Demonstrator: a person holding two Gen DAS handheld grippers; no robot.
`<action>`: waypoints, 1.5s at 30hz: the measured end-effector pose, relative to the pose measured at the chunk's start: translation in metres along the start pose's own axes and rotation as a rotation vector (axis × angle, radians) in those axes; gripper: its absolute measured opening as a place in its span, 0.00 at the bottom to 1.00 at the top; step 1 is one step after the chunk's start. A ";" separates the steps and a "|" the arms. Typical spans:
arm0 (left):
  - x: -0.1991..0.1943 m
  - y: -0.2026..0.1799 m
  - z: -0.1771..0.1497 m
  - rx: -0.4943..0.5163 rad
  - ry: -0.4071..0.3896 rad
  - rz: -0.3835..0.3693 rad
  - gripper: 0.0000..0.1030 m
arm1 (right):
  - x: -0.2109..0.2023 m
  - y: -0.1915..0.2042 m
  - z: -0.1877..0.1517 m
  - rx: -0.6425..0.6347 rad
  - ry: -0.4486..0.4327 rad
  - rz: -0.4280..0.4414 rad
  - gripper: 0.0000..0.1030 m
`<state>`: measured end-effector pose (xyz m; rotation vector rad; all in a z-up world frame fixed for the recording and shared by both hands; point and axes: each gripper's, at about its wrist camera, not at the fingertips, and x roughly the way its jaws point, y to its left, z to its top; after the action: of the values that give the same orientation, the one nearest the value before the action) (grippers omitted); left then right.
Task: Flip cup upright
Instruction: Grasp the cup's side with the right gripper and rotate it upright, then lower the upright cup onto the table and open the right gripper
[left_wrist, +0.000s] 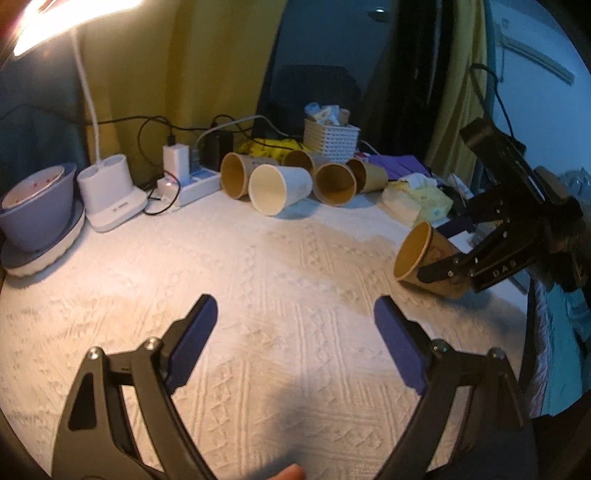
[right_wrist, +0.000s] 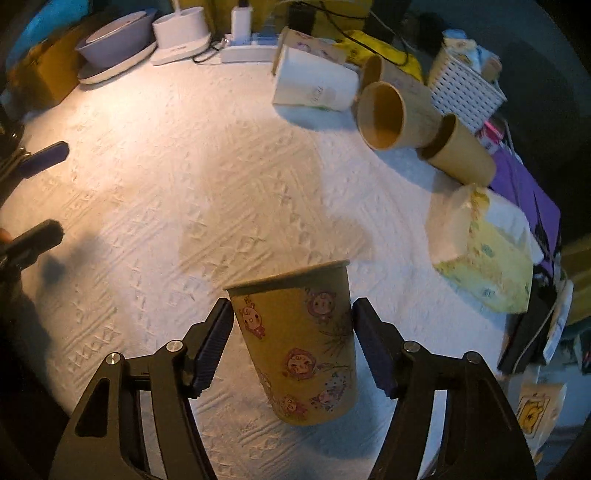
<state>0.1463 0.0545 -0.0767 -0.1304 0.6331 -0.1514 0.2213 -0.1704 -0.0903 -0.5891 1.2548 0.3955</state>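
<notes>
A brown paper cup with cartoon prints (right_wrist: 303, 343) is held between the fingers of my right gripper (right_wrist: 293, 343), which is shut on its sides. In the left wrist view the same cup (left_wrist: 424, 260) hangs tilted above the white patterned cloth (left_wrist: 258, 277), mouth towards the left, with the right gripper (left_wrist: 454, 271) clamped on it. My left gripper (left_wrist: 295, 325) is open and empty over the cloth near the front edge. Its fingers (right_wrist: 44, 157) show at the left of the right wrist view.
Several paper cups lie on their sides at the back, among them a white one (left_wrist: 279, 188) and brown ones (left_wrist: 334, 182). A white basket (left_wrist: 330, 138), a power strip (left_wrist: 192, 182), a lamp base (left_wrist: 110, 197), a purple bowl (left_wrist: 37, 206) and a tissue pack (right_wrist: 487, 254) ring the cloth.
</notes>
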 end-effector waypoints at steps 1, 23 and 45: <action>-0.001 0.001 0.000 -0.008 -0.004 0.000 0.85 | -0.001 0.002 0.002 -0.001 -0.012 0.005 0.67; -0.024 0.008 -0.012 -0.100 -0.010 0.093 0.85 | -0.010 0.037 -0.016 0.220 -0.477 0.254 0.67; -0.053 -0.045 -0.032 -0.027 -0.008 0.124 0.85 | -0.028 0.057 -0.081 0.244 -0.476 0.165 0.69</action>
<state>0.0808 0.0177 -0.0642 -0.1175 0.6340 -0.0224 0.1184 -0.1739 -0.0905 -0.1660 0.8756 0.4787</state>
